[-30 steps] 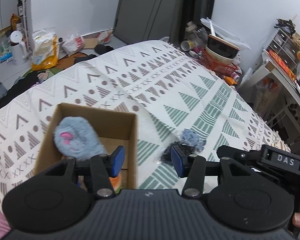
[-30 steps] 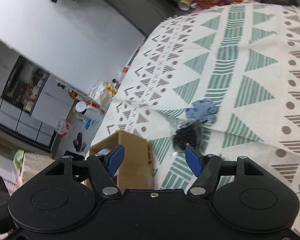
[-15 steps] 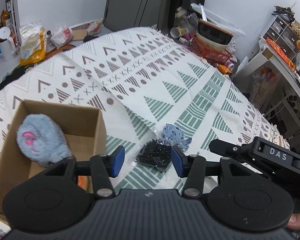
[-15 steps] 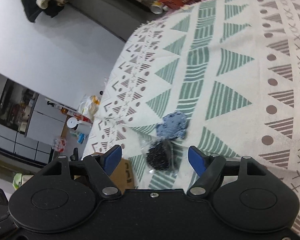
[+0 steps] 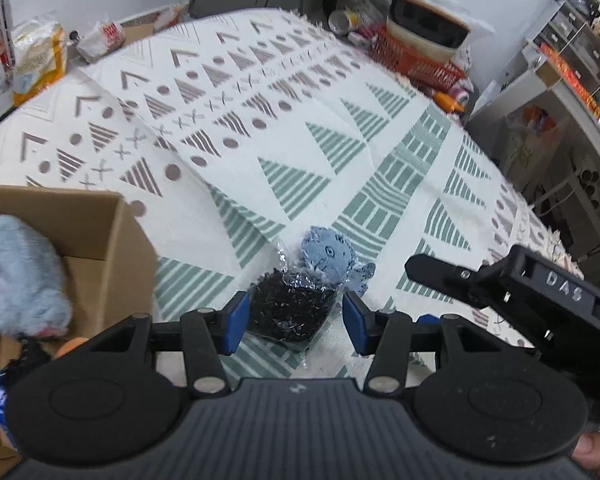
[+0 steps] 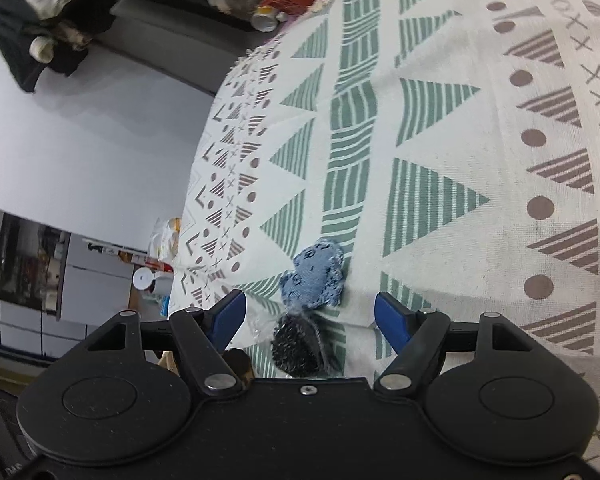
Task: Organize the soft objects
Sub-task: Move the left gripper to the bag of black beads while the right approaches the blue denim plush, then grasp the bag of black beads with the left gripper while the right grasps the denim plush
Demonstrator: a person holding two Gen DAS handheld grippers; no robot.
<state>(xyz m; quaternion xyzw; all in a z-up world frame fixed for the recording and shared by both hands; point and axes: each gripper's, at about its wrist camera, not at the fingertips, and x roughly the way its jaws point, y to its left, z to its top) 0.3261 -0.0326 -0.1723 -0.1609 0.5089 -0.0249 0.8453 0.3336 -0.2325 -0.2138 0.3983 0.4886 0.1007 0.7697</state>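
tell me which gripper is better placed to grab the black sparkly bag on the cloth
Left, probably. The left gripper is open with the black sparkly bag already between its blue fingers. The right gripper, also open, frames the blue denim patch instead.

Layout on patterned cloth (image 5: 340, 92). At left: cardboard box (image 5: 112, 248), with plush toy (image 5: 16, 276) inside, against its left part. To right of box, apart from it: bagged dark item (image 5: 292, 312), lying between the spread fingers of left gripper (image 5: 292, 322). Just behind and touching the bag: denim toy (image 5: 328, 256). From right wrist view: denim toy (image 6: 314, 278) ahead of right gripper (image 6: 310, 318), bagged item (image 6: 296, 346) nearer, between its spread fingers. Beyond cloth's far edge: basket (image 5: 416, 64).
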